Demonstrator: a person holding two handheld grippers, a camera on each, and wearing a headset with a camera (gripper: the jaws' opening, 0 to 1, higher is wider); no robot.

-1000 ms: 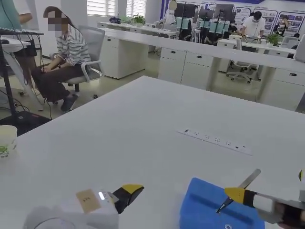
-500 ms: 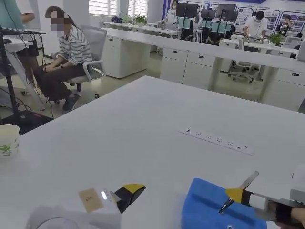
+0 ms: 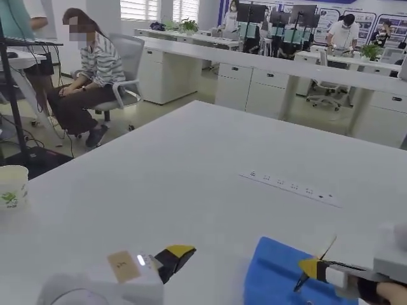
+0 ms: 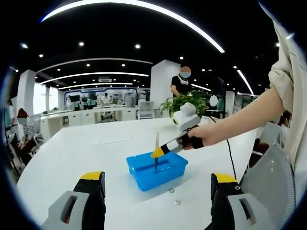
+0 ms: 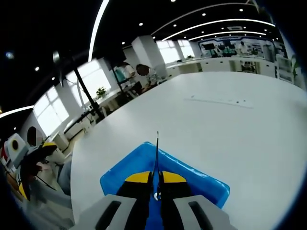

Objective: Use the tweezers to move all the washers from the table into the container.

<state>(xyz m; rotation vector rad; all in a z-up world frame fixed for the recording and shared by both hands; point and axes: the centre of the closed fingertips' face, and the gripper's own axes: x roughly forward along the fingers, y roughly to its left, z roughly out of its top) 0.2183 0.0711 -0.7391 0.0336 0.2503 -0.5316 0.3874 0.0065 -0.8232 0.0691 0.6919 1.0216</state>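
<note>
The blue container (image 3: 276, 276) sits on the white table (image 3: 178, 184) near the front edge. My right gripper (image 3: 316, 269) is shut on the tweezers (image 3: 327, 248), whose tip dips into the container. In the left gripper view the tweezers (image 4: 156, 143) stand nearly upright over the container (image 4: 156, 170), held by the right gripper (image 4: 163, 151). Two small washers (image 4: 174, 196) lie on the table in front of the container. My left gripper (image 4: 157, 177) is open and holds nothing; in the head view it (image 3: 175, 257) rests left of the container. In the right gripper view the jaws (image 5: 156, 178) pinch the tweezers (image 5: 157, 153) above the container (image 5: 201, 184).
A flush power strip (image 3: 289, 187) runs across the table behind the container. A paper cup (image 3: 13, 187) stands at the far left edge. A person sits on a chair (image 3: 127, 63) beyond the table. A potted plant (image 4: 184, 100) stands behind the right hand.
The right gripper has sunk a little towards me and rolled, so the tweezers now show edge-on. The left gripper has stayed put. The head camera tilted slightly.
</note>
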